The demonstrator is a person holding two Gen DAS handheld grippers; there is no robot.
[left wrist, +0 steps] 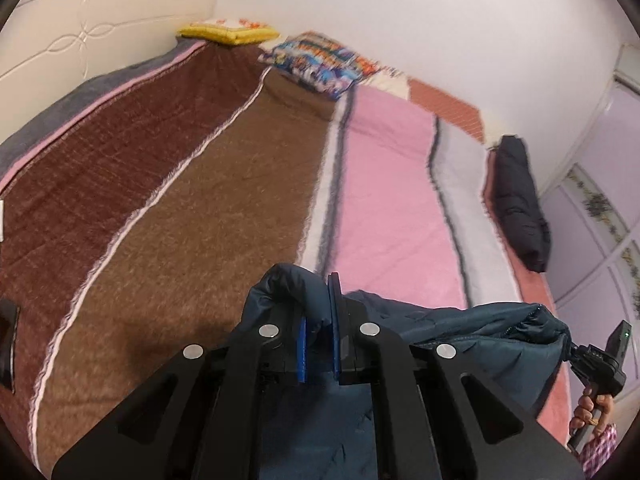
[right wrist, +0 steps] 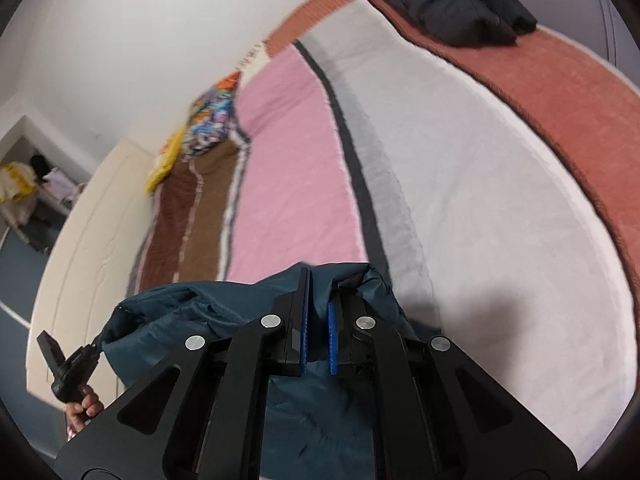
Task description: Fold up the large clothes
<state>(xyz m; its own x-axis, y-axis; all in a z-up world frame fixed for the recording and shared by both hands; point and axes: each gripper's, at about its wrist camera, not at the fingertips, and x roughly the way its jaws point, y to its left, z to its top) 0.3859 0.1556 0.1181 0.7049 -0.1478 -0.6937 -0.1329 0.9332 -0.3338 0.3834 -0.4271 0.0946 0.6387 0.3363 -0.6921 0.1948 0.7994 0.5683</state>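
A dark teal quilted jacket (left wrist: 460, 328) hangs stretched between my two grippers above the bed. In the left wrist view my left gripper (left wrist: 319, 304) is shut on a bunched edge of the jacket, which shows between its blue pads. The jacket runs right to the other hand-held gripper (left wrist: 600, 364), held by a hand (left wrist: 588, 412). In the right wrist view my right gripper (right wrist: 320, 300) is shut on the jacket (right wrist: 176, 320) too, with cloth pinched between the pads. The left hand's gripper (right wrist: 68, 368) shows at the lower left there.
The bed (left wrist: 192, 184) is covered by a striped blanket in brown, pink, white and rust. A black folded garment (left wrist: 518, 204) (right wrist: 452, 0) lies near its far edge. A colourful pillow (left wrist: 320, 64) and a yellow one (left wrist: 228, 32) lie beside the cream headboard (left wrist: 88, 28).
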